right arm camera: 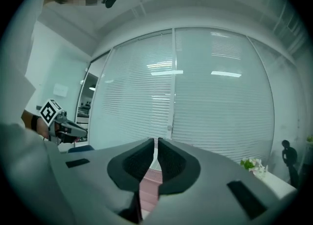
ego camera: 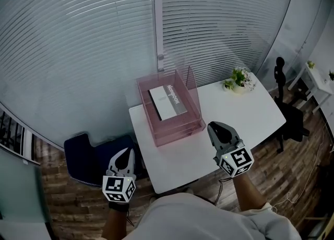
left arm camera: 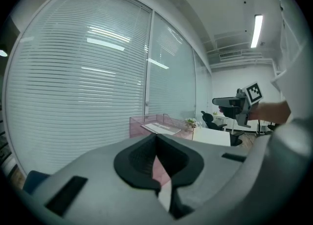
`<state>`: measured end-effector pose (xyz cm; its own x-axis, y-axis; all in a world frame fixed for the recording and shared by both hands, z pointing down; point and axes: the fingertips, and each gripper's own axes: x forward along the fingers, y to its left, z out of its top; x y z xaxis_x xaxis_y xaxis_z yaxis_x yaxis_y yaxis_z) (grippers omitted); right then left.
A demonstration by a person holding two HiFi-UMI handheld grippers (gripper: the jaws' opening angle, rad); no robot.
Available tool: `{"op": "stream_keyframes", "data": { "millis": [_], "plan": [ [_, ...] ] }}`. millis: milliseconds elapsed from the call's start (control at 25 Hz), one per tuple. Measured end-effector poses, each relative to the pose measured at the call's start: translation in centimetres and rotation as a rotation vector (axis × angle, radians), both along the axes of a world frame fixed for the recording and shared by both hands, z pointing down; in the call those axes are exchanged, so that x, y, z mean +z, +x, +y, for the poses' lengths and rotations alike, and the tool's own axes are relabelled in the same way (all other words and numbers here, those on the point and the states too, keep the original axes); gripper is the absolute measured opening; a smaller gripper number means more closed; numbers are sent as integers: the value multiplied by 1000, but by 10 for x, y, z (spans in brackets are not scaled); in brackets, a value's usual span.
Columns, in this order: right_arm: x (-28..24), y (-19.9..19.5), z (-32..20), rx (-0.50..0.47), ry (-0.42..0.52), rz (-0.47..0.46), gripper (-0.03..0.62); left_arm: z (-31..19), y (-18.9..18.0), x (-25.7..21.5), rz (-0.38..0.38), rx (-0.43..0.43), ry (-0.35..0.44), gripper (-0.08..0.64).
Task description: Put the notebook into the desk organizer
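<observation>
Both are empty, left gripper (ego camera: pixel 127 153) jaws together, right gripper (ego camera: pixel 217 127) jaws closing, since the white notebook (ego camera: pixel 168 102) apparently lies inside the pink clear-plastic organizer (ego camera: pixel 193 85) ahead.

The desk (ego camera: pixel 245 116) stands up against the window blinds (ego camera: pixel 78 40). The desk organizer (ego camera: pixel 193 103) sits on the desk's far left corner, and the notebook (ego camera: pixel 168 102) lies flat inside it, near the top. The flowers (ego camera: pixel 239 79) stand on the far right corner, well apart from the organizer. On the floor, a seat (ego camera: pixel 83 155) is left of the desk and an office chair (ego camera: pixel 292 121) is right of it.
</observation>
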<state>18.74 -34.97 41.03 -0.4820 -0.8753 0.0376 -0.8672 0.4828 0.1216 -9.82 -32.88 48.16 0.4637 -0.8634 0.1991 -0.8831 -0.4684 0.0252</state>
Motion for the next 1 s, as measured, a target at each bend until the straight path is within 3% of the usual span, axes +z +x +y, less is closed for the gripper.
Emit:
{"op": "stream_keyframes", "data": {
  "millis": [280,1000],
  "plan": [
    [9,18,19,62,-1,-53,14,1,6,2,-9,18,-5,8],
    [4,19,29,64,19,-79,14,4,16,3,-17,34,-8,8]
  ]
}}
